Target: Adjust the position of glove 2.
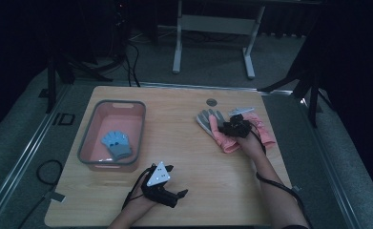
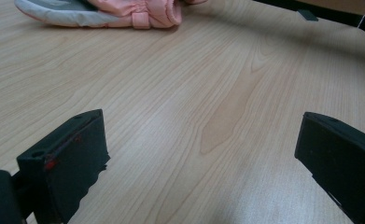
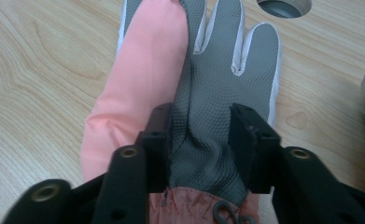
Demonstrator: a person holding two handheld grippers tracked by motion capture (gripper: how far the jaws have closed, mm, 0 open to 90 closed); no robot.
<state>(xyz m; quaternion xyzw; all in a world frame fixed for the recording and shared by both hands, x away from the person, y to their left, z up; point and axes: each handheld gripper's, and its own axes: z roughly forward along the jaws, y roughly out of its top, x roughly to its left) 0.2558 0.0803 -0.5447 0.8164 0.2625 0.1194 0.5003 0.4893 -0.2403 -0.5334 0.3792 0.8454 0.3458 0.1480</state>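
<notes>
Black jaws of the right hand-held gripper (image 3: 201,140) straddle the grey palm of a pink-and-grey glove (image 3: 194,88), the pads pressing the bunched fabric near its cuff, so it grips the glove. That glove lies flat on the wooden tabletop (image 1: 189,143) at its far right side, beside a second pink glove (image 1: 263,129). Nearer the front edge, the left hand-held gripper (image 1: 174,183) rests low over bare wood with its jaws spread wide and nothing between them. A blue glove (image 1: 117,144) lies in the pink bin (image 1: 86,138) to the left.
</notes>
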